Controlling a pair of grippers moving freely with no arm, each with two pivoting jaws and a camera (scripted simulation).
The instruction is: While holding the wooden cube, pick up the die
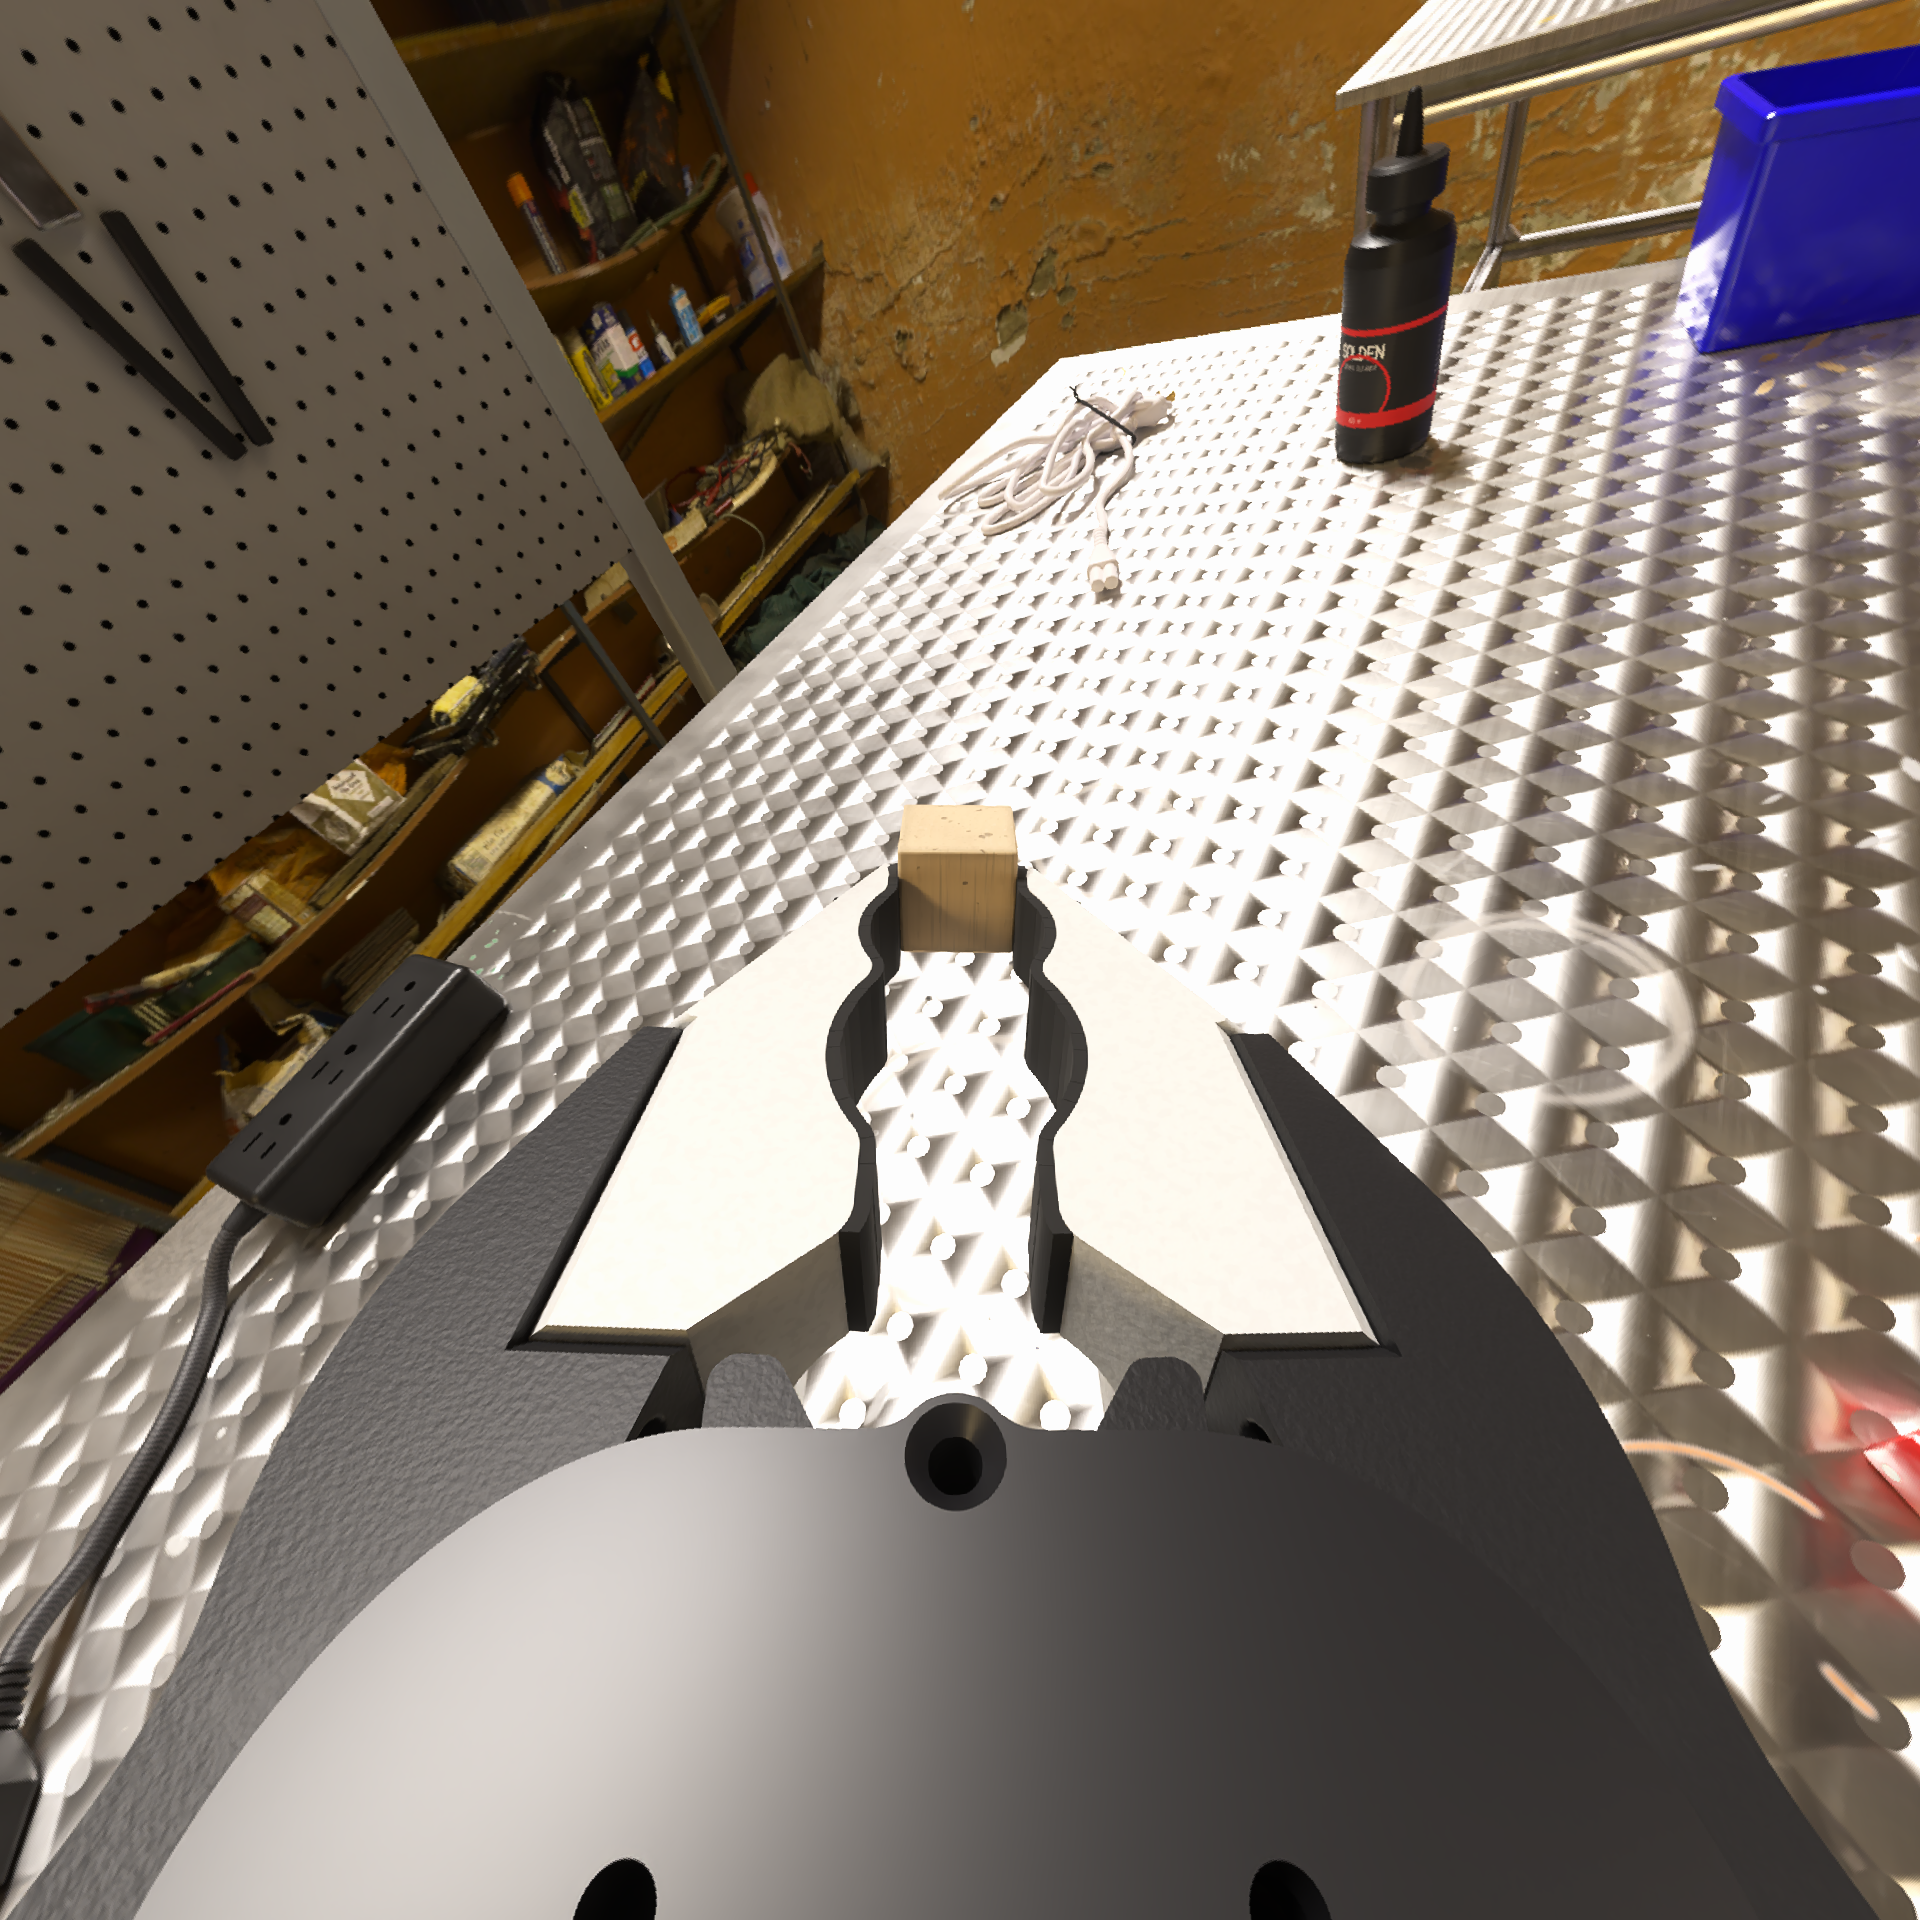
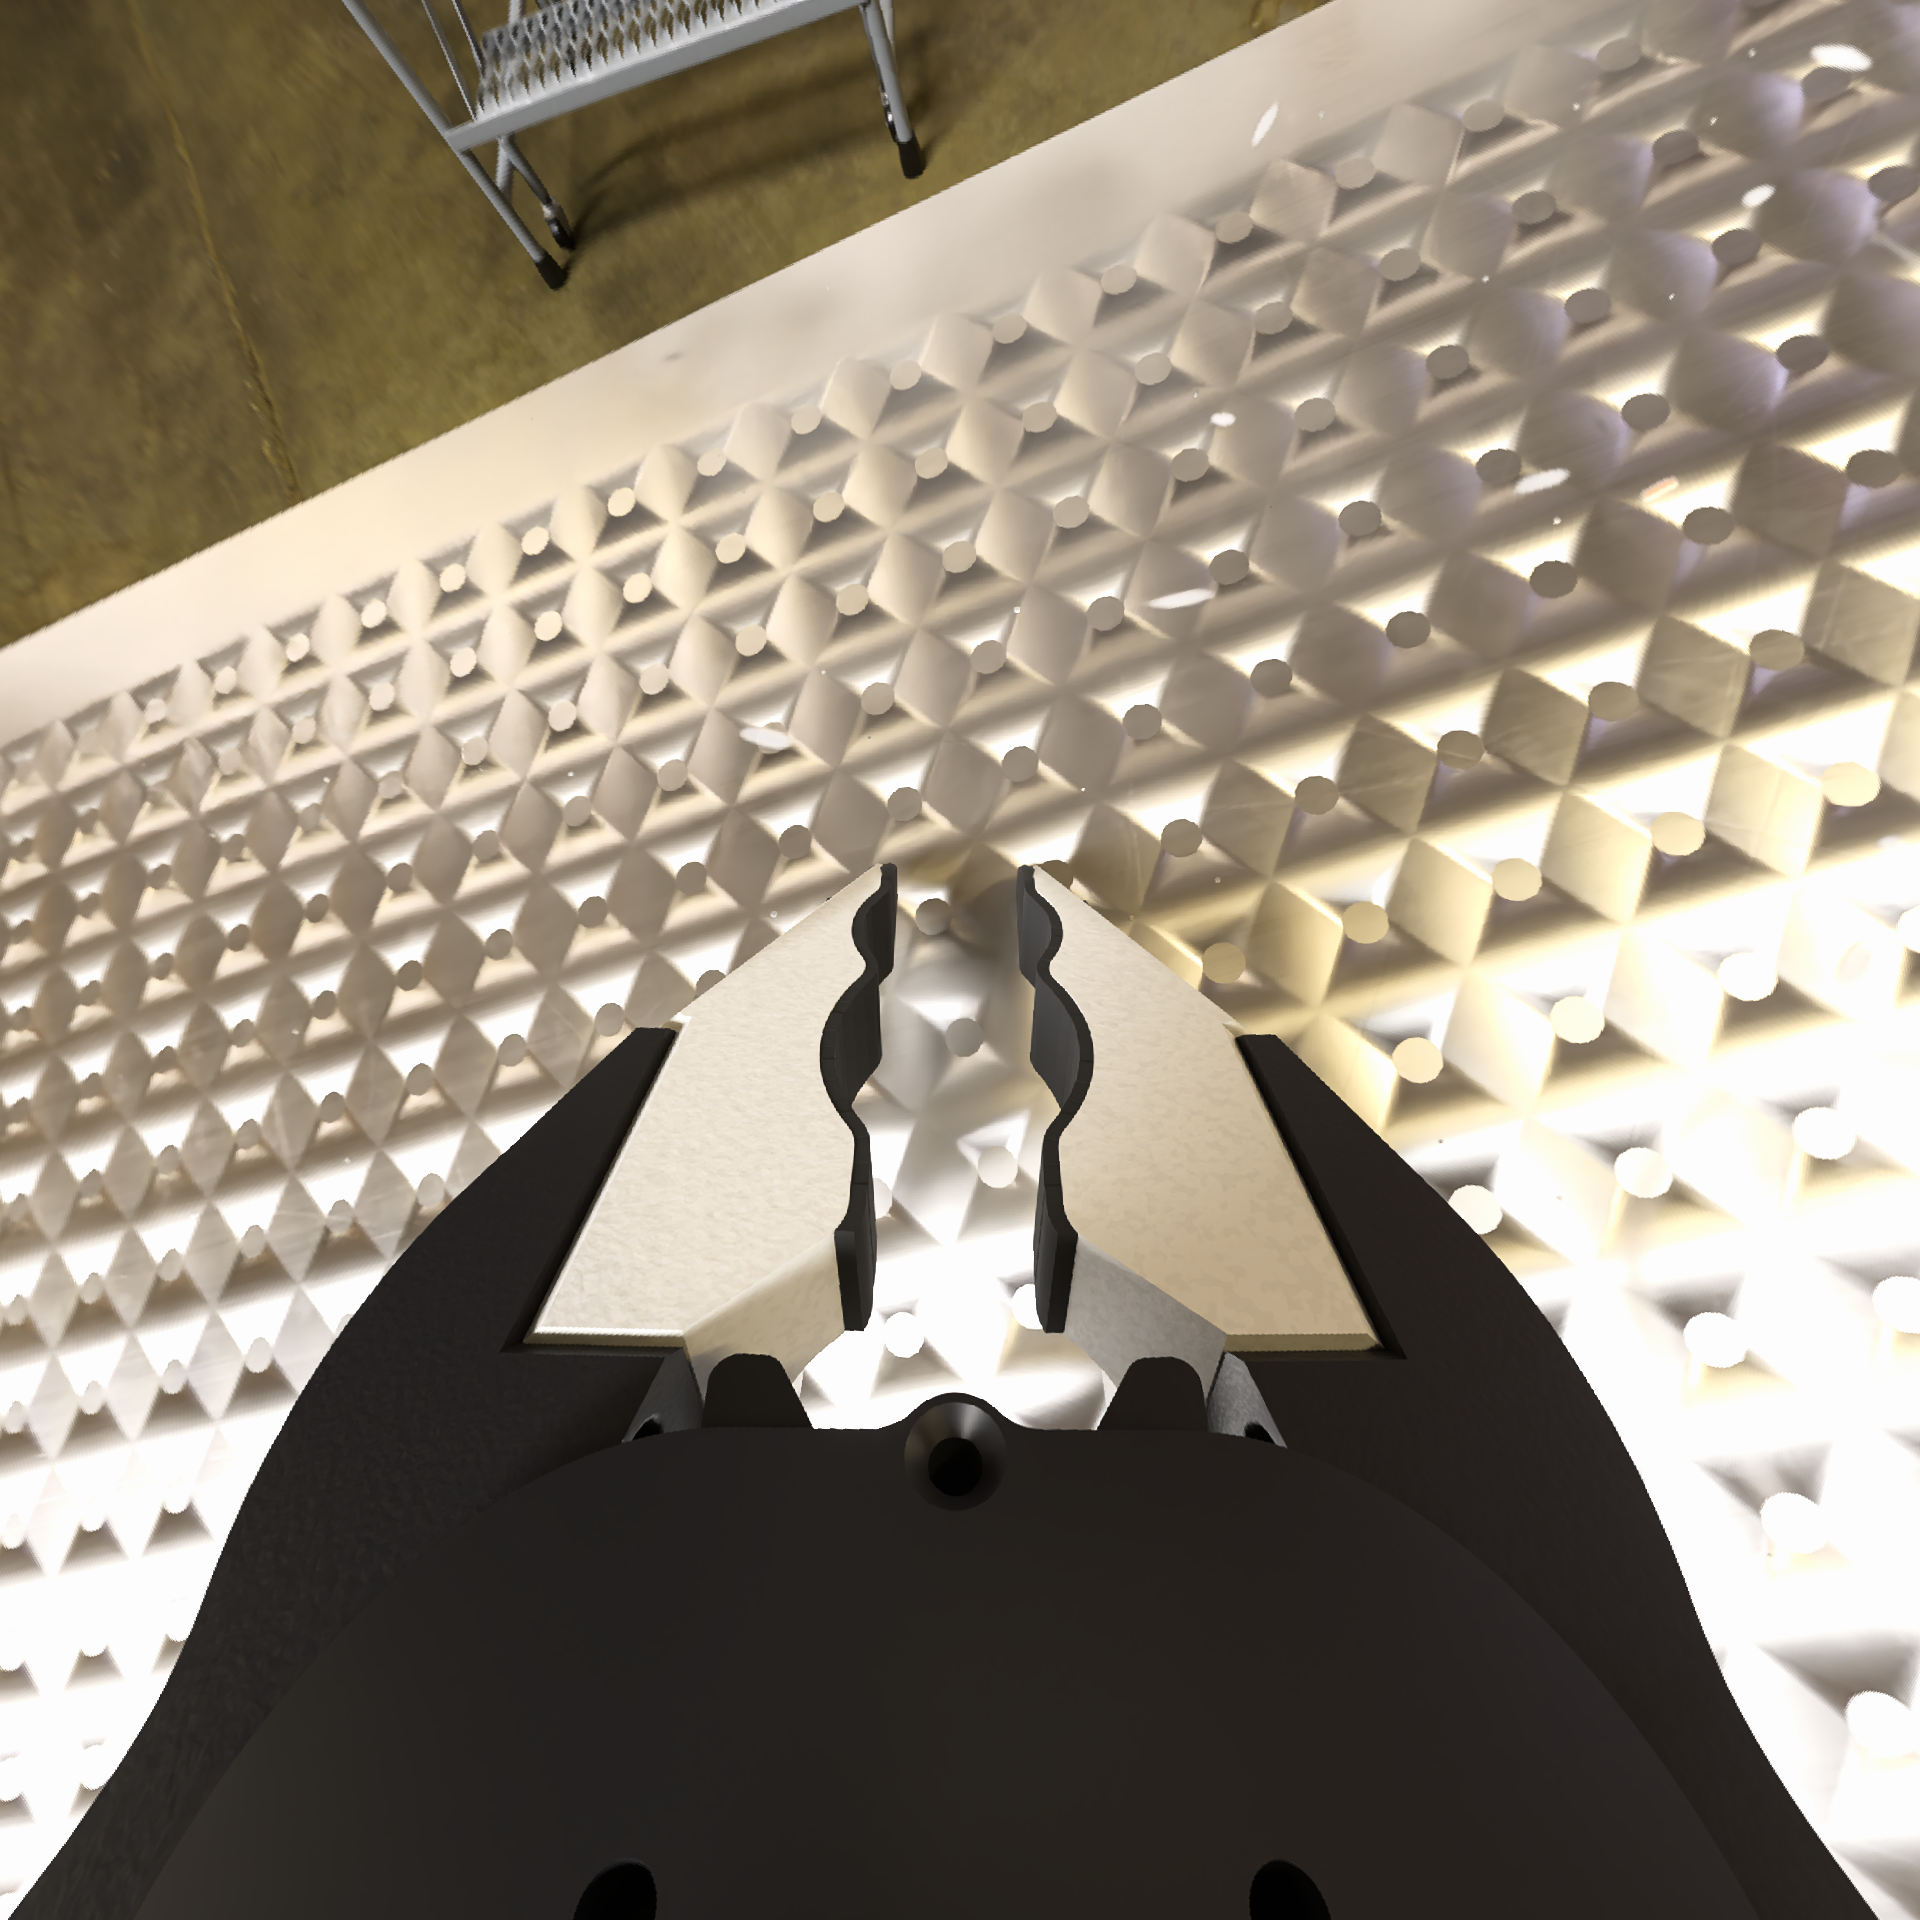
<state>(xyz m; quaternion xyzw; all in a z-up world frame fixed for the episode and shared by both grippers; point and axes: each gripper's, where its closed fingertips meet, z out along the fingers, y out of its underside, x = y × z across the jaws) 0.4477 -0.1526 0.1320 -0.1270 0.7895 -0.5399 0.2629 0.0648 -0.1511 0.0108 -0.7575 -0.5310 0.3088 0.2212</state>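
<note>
Pale-grained, your wooden cube (image 1: 956,878) sits pinched between your left gripper (image 1: 956,902)'s wavy black fingertips; your right gripper (image 2: 956,902) gapes slightly, empty, above embossed steel table (image 2: 1351,623).

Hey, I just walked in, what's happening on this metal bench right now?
The left tongs are clamped on a small light wooden cube, gripping it at their tips above the embossed steel tabletop. The right tongs are open and empty, pointing down at a bare stretch of the same tabletop near its edge. No die shows in either view, so the second pickup is not yet done. A black squeeze bottle, a coiled white cable and a black power strip sit untouched.
</note>
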